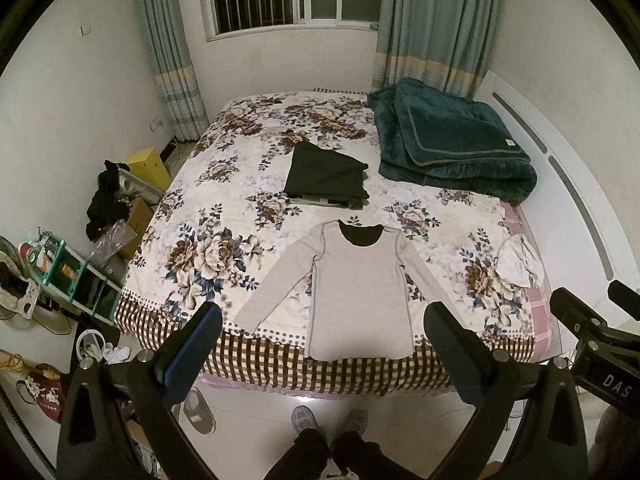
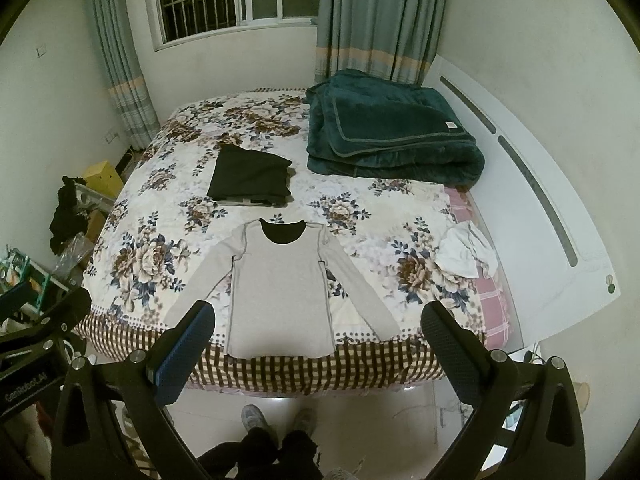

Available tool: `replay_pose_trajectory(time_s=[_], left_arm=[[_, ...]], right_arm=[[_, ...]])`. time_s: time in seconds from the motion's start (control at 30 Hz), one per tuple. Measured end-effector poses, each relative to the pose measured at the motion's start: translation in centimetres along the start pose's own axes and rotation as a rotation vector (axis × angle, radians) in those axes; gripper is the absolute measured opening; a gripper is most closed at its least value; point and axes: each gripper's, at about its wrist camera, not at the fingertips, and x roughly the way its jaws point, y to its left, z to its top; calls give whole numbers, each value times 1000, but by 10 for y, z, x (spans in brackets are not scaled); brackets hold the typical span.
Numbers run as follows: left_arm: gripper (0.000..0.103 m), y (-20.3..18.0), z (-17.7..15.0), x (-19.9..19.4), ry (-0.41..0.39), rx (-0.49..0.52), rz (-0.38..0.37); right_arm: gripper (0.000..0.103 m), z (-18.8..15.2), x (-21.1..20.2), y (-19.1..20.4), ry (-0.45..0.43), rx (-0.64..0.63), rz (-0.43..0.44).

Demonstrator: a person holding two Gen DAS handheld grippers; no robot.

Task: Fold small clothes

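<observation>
Left gripper (image 1: 322, 328): fingers wide apart, clamped on nothing, held above the floor short of the bed's near edge.
Right gripper (image 2: 318, 326): likewise spread and empty — level with the left one.
Grey shirt (image 1: 358, 292): long-sleeved, laid flat on the floral bedspread (image 1: 224, 216), sleeves angled outward, hem hanging just over the near edge.
Folded dark garment (image 1: 326, 178): lying beyond the shirt's collar, apart from it.
Green blanket (image 1: 452, 144): folded at the far right of the bed.
White cloth (image 2: 466, 254): crumpled near the right edge — well apart from the shirt.
</observation>
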Motion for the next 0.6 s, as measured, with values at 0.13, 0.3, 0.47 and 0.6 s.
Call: replay_pose_trajectory(time_s=[0.13,0.3,0.47,0.6], left_arm=[[103,0,0,0,0,0,-2],[103,-1,2,0,0,-2,-3],[103,-2,3,-1,-2,-3,-6],[103,-1,3,0,-3,-4,-4]], right_arm=[[103,1,0,0,1,-1,1],[103,1,0,0,0,-3,0],[103,4,-3,1,0,-2,-1],[103,3,-2,1,-2,-3,0]])
